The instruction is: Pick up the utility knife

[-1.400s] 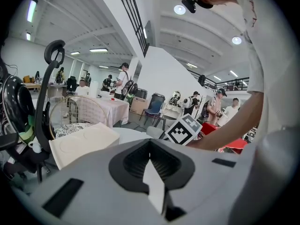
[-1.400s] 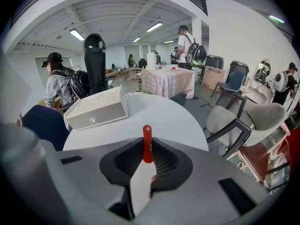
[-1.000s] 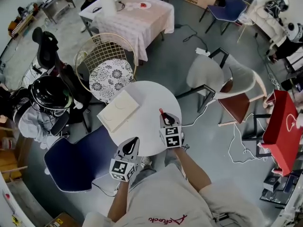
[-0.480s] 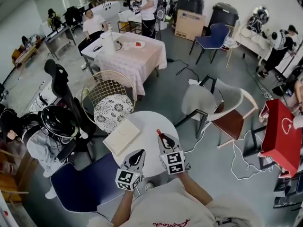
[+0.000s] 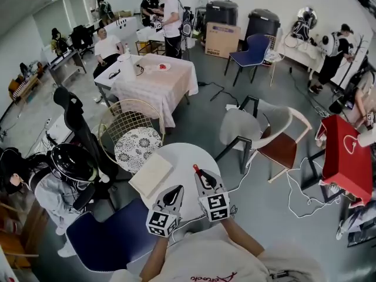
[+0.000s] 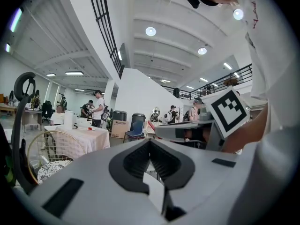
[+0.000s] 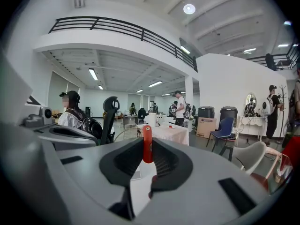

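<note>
I'm clamping the slim red utility knife (image 7: 147, 143) in my right hand-held gripper (image 7: 148, 157), its long axis running out past the jaw tips. My left hand-held gripper (image 6: 150, 154) is idling closed and empty.

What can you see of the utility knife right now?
The utility knife is a slim red-orange piece, plastic by the look, with a rounded end. The right claw is shut on it: the ribbed black pads press its two sides, and it stands upright in the right gripper view. In the head view its red end pokes past the claw tips, above the round white table, apparently clear of it. No blade shows.
</note>
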`<state>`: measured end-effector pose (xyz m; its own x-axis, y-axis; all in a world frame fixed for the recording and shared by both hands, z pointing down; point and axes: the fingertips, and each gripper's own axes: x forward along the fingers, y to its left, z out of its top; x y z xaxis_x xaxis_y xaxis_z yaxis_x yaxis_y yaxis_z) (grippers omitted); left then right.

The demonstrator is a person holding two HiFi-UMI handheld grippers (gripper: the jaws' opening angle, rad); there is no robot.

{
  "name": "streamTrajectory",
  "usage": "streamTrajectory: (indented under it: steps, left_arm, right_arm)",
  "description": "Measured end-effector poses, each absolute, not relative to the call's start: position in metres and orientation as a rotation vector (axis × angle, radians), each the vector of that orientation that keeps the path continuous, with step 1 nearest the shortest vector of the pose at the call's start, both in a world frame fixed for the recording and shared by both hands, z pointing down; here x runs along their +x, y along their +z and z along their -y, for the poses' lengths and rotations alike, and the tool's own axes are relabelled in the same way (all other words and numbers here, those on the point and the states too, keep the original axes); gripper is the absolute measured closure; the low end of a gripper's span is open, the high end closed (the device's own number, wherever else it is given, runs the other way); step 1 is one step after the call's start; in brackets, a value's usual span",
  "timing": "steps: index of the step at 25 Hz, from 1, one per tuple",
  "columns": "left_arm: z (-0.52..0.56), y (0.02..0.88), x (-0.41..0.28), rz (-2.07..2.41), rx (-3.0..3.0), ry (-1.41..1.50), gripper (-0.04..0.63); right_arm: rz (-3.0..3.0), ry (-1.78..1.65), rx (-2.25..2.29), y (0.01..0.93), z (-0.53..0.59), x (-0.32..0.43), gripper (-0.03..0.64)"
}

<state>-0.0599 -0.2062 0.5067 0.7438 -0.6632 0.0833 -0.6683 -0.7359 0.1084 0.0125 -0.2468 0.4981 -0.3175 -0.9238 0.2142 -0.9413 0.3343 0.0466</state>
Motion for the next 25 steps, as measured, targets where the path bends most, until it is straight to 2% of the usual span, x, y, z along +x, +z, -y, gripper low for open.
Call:
streamTrajectory:
  steps: [13, 25]
  left_arm:
    - [0.158, 0.502, -0.058, 1.026, 2.833, 0.038, 0.583]
    - [0.081, 0.503, -0.020, 1.105, 2.779, 0.048, 0.583]
  right_arm:
    - [2.401, 0.169, 1.740, 0.505, 0.161, 0.008, 0.552]
    - [2.446, 0.184, 1.655, 0.506, 0.080, 0.047, 0.552]
